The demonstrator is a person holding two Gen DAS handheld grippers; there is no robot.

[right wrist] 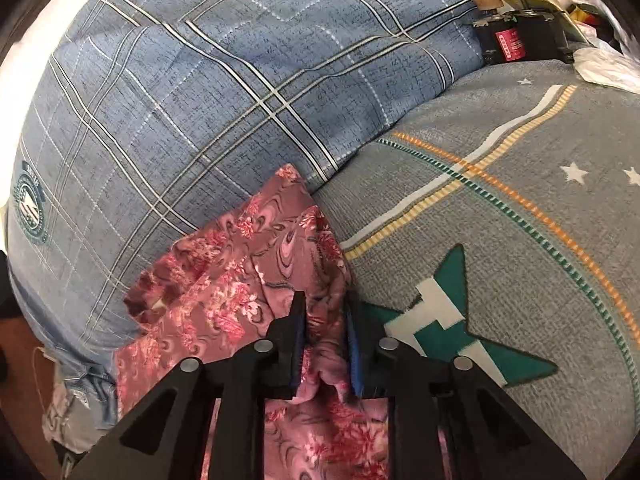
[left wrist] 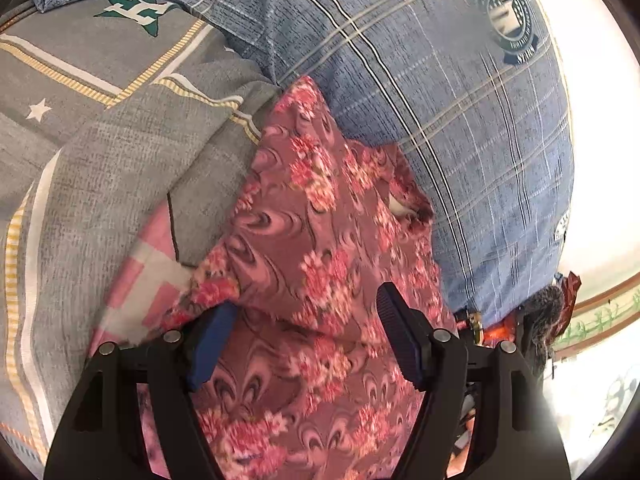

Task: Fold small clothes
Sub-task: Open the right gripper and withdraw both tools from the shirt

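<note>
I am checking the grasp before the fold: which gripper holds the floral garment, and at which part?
The right gripper is shut on a bunched fold of the floral garment. The left gripper is open over it, holding nothing.

Garment (right wrist: 240, 264) lies on bedsheet (right wrist: 500, 240), against pillow (right wrist: 200, 100).

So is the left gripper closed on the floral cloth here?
No, the left gripper stands wide open, its pads well apart with the floral cloth lying loose between them.
</note>
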